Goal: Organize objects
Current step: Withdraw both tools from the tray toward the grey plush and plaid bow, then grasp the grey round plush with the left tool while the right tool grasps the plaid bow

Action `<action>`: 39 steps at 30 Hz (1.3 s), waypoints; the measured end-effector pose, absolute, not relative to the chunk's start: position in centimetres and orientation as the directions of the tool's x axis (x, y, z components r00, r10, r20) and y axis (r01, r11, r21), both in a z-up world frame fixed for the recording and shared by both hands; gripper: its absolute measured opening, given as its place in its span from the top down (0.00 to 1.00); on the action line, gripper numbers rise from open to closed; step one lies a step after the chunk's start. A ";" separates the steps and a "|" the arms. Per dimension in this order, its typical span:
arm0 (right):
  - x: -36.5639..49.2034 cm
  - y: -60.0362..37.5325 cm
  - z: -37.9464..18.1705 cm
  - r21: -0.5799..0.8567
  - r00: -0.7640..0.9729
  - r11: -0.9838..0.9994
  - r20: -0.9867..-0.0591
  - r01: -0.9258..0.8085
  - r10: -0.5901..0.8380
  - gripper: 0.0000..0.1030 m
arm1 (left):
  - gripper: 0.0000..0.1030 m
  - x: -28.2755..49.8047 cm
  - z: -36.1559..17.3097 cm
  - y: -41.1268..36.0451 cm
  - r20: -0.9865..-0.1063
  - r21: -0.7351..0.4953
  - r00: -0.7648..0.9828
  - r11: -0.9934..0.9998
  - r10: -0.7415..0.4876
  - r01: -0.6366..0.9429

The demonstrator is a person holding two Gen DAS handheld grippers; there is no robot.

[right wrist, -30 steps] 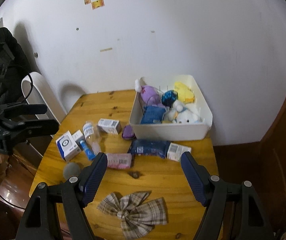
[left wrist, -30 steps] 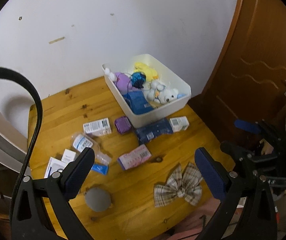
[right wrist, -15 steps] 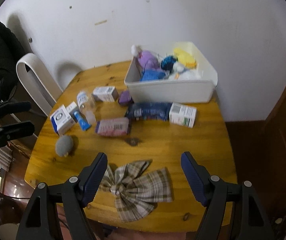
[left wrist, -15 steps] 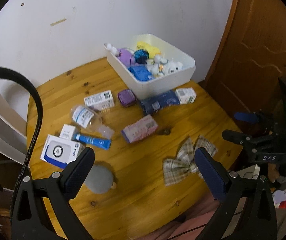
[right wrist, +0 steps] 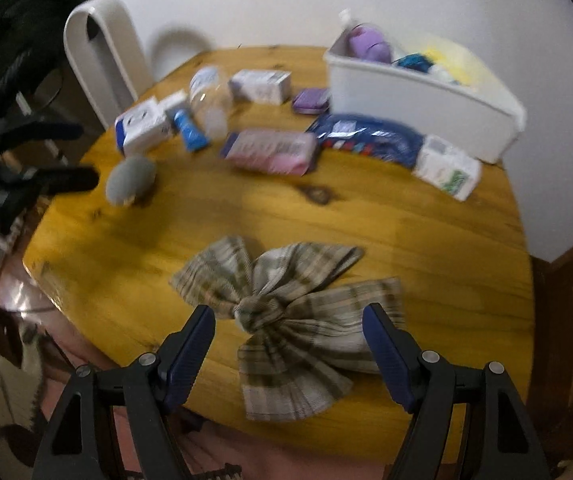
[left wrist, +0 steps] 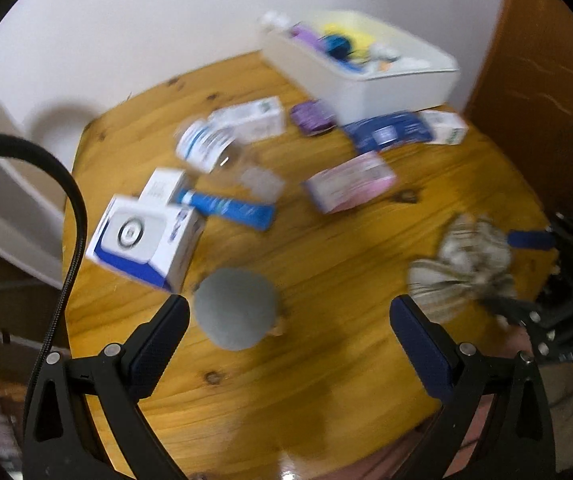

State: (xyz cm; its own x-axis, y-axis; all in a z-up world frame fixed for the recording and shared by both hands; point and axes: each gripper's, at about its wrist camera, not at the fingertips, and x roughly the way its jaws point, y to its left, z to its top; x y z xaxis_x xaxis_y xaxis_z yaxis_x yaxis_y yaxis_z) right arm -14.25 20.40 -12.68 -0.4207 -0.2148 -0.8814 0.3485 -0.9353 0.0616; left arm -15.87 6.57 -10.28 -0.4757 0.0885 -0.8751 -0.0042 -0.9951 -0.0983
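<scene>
A round wooden table [left wrist: 326, 264] holds scattered items. My left gripper [left wrist: 288, 314] hangs open above a grey fuzzy ball [left wrist: 235, 307], which sits just inside its left finger. My right gripper [right wrist: 288, 322] is open over a plaid fabric bow [right wrist: 286, 308], whose knot lies between the fingers. A white bin [right wrist: 418, 96] with plush toys stands at the back right. Near it lie a pink pack [right wrist: 272, 151], a dark blue pack [right wrist: 370, 140], a purple case [right wrist: 310, 100] and small white boxes [right wrist: 446, 172]. The bow [left wrist: 462, 268] and right gripper also show in the left wrist view.
A blue-and-white box [left wrist: 146, 240], a blue tube [left wrist: 226, 208] and a clear bottle [left wrist: 210, 148] lie at the table's left. A white chair back [right wrist: 98, 52] stands behind the table; a wooden door [left wrist: 546, 60] is to the right. The white wall is close behind.
Both grippers have come down toward the table and tilted further downward. The grey ball and the bow now look much larger and closer. Nothing was picked up.
</scene>
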 end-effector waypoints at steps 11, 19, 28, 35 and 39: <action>-15.1 19.2 -15.6 0.015 -0.392 -0.910 -0.900 0.415 -0.193 0.25 | 0.03 -17.8 -15.2 3.1 -0.916 -0.145 -0.396 -0.972 0.060 0.187; -15.3 19.0 -16.5 -0.022 -0.403 -0.901 -0.899 0.433 -0.172 0.41 | 0.03 -18.7 -17.7 1.9 -0.933 -0.166 -0.357 -0.942 0.054 0.290; -15.5 18.7 -16.4 -0.022 -0.412 -0.894 -0.892 0.448 -0.185 0.46 | 0.05 -19.4 -18.2 1.3 -0.939 -0.156 -0.341 -0.928 0.034 0.337; -15.6 18.7 -16.4 -0.021 -0.416 -0.894 -0.890 0.447 -0.187 0.45 | 0.22 -19.6 -19.0 1.3 -0.951 -0.125 -0.309 -0.927 0.010 0.354; -15.5 18.8 -16.4 -0.021 -0.420 -0.894 -0.887 0.447 -0.190 0.46 | 0.30 -19.7 -19.1 1.2 -0.948 -0.122 -0.318 -0.929 0.005 0.349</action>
